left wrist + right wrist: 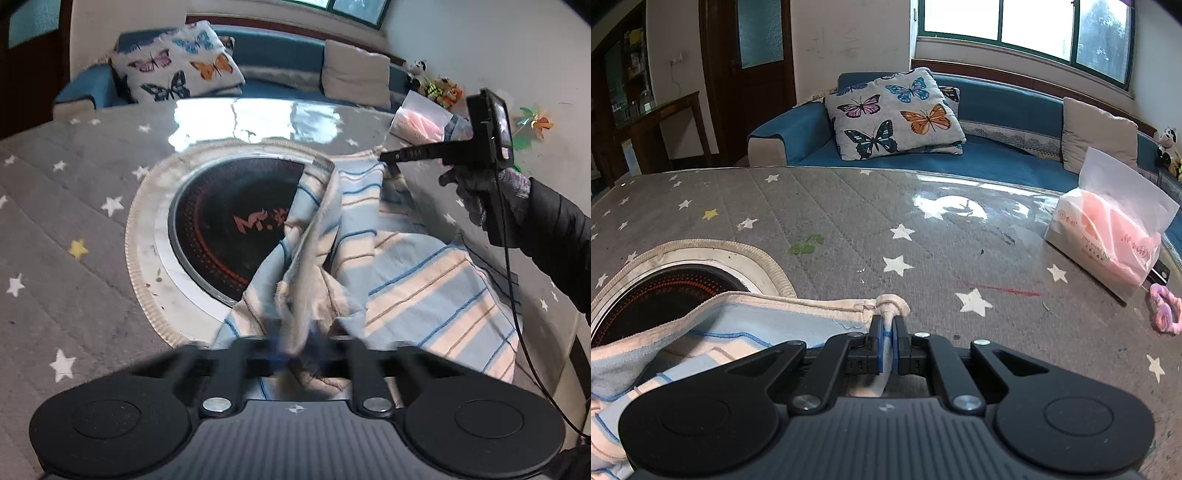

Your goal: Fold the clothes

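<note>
Striped cloth [424,266] pinched for folding | right gripper [885,341] clamped on corner at 12 o'clock | left gripper [295,350] closed on bunched edge | table [849,221] supports rest

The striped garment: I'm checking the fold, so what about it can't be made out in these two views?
- Left wrist view: the left claw tips are motion-blurred, so its hold on the striped garment is unclear.
- Left wrist view: the garment's near edge is hidden behind the claw body.
- Right wrist view: the right claw pinches one corner; the rest is cut off by the left edge.
- Both views: the type of garment can't be told while it is bunched.
</note>
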{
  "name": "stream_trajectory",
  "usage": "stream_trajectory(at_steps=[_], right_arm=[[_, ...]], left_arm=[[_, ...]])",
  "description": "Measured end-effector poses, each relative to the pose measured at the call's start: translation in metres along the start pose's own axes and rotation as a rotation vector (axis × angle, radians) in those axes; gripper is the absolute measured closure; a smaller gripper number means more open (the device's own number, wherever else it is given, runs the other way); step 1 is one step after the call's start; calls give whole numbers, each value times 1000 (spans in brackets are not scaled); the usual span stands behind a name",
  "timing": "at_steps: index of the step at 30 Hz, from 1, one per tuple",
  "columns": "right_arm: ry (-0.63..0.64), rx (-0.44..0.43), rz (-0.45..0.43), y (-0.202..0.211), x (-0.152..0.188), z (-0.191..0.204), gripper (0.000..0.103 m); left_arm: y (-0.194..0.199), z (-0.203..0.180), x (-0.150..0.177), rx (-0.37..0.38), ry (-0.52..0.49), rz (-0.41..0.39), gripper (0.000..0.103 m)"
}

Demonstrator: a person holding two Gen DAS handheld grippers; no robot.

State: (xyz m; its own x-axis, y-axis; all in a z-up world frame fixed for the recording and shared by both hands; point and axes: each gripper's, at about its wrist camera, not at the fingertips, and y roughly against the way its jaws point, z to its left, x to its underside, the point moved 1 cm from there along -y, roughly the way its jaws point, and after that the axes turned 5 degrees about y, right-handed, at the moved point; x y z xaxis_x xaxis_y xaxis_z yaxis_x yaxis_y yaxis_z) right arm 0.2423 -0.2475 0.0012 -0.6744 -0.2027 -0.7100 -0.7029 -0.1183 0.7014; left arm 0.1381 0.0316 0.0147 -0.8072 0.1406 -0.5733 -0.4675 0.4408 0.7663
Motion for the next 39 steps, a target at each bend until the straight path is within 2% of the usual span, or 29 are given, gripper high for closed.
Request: stream_trajectory(at_steps=[2,6,9,12,16,23,28,32,33,35,36,37,39], right_arm=[[6,1,-3,1,-1,1,99],[18,2,-25,7,-8,3,99],[24,3,-44,9,-17,5,99],[24,3,-61,8,-26,7,99],[24,15,-89,1,-39,12,100],[34,33,-123,-19,-64,11,100],[36,41,-90,-49,-68,14,99],[39,50,-38,-67,-62,16,98],[41,51,-27,-69,-60,16,97],[31,59,-21,-66,-57,13,95],[31,59,-21,-63,-56,13,94],[34,57,-20,-59,-56,13,94],[42,54,-19,-50,-54,15,93]], left_arm=[[2,4,-6,-39,-12,-32,99],[21,25,-38,-180,-27,-143,99],[27,38,-66,-336,-95,-221,99],[22,55,-88,-440,-123,-242,99],[9,80,-108,-521,-105,-257,99],[-29,116,-125,-581,-42,-227,99],[-60,132,-129,-589,4,-169,98],[-64,137,-125,-597,24,-143,93],[-60,137,-126,-595,23,-148,90],[-51,134,-123,-588,19,-159,75],[-47,132,-123,-592,15,-164,64],[-42,129,-120,-593,8,-172,59],[-30,123,-114,-583,0,-181,55]])
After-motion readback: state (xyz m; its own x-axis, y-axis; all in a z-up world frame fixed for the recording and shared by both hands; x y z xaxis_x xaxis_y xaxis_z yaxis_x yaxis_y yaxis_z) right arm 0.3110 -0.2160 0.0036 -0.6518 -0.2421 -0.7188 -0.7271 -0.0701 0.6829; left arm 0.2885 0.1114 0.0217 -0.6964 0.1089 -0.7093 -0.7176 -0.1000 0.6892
